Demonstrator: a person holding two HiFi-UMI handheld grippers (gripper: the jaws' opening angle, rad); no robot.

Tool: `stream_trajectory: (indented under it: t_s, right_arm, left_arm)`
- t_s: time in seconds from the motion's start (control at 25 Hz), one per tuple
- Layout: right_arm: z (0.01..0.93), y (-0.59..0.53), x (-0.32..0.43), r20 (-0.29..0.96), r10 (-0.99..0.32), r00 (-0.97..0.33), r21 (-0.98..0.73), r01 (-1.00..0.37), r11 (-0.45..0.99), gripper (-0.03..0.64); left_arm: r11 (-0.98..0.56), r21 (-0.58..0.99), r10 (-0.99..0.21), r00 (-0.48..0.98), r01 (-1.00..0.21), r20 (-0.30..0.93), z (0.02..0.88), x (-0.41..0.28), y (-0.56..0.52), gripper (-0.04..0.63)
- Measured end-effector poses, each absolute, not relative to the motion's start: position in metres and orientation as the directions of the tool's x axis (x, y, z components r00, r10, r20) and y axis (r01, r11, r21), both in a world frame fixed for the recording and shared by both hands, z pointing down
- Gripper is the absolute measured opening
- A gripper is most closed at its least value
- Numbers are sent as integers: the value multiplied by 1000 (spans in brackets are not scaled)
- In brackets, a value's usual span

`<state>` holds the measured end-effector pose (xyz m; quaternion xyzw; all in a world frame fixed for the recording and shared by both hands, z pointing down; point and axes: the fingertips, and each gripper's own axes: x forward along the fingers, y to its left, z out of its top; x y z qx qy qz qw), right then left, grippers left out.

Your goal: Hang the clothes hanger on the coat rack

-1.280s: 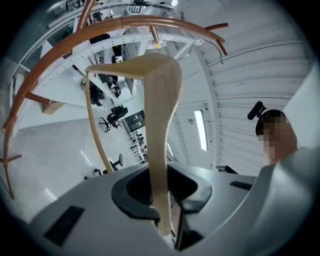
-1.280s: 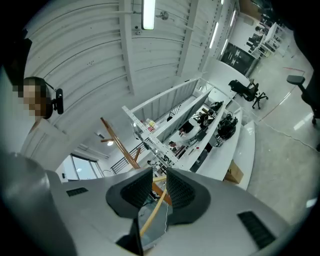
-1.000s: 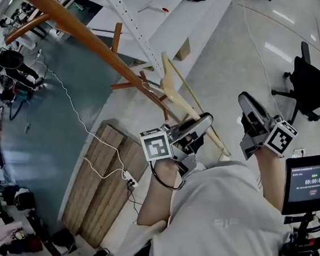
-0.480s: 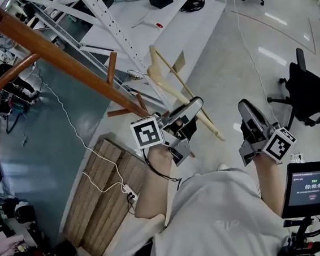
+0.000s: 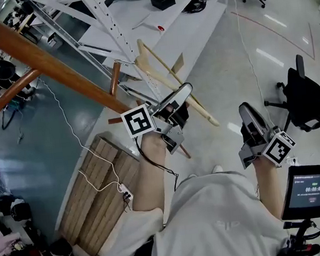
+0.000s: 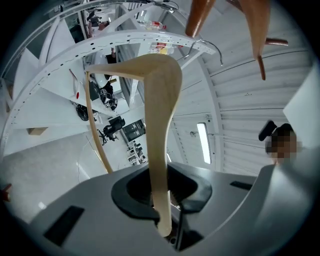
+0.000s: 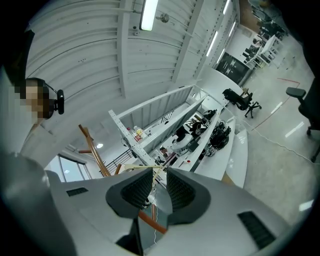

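My left gripper [image 6: 162, 200] is pinching the hanger [image 6: 162, 110]. Both jaws press on the bottom end of one pale wooden arm, which rises from them in a long curve to the bend at the top. The hanger's thin crossbar [image 6: 95, 130] slants down on the left. Its wire hook [image 6: 207, 46] sits just beside the tip of a brown peg [image 6: 200, 15] of the coat rack and rests on no peg. A second peg [image 6: 257, 30] comes down to the right of it.

In the head view the left gripper [image 5: 183, 91] is raised in front of me, with its marker cube [image 5: 137, 121] facing up. The hanger [image 5: 153, 60] reaches away from it toward the coat rack [image 5: 45, 63], whose brown pole crosses the picture on a slant. One short peg [image 5: 115, 78] stands near the hanger's top.

My right gripper [image 7: 159, 192] has its jaws spread a little, with nothing between the ribbed pads. Through the gap I see the rack [image 7: 92, 145] well away. In the head view the right gripper [image 5: 246, 112] is off to the side, well apart from the hanger.

Farther out are a white desk [image 5: 154, 23], wooden boards [image 5: 98, 188] on the floor, a black office chair [image 5: 308, 100] and a small screen [image 5: 314, 185].
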<state>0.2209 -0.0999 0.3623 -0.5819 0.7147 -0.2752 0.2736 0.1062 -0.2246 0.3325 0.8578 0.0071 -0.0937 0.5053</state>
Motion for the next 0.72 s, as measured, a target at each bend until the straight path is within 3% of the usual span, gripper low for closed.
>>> stream_trajectory:
  t_s: [0.72]
  right_arm:
    - [371, -123, 211, -18, -977, -213, -721, -674, 160, 95]
  left_arm:
    - [-429, 899, -183, 967, 82, -175, 353, 87, -248, 66]
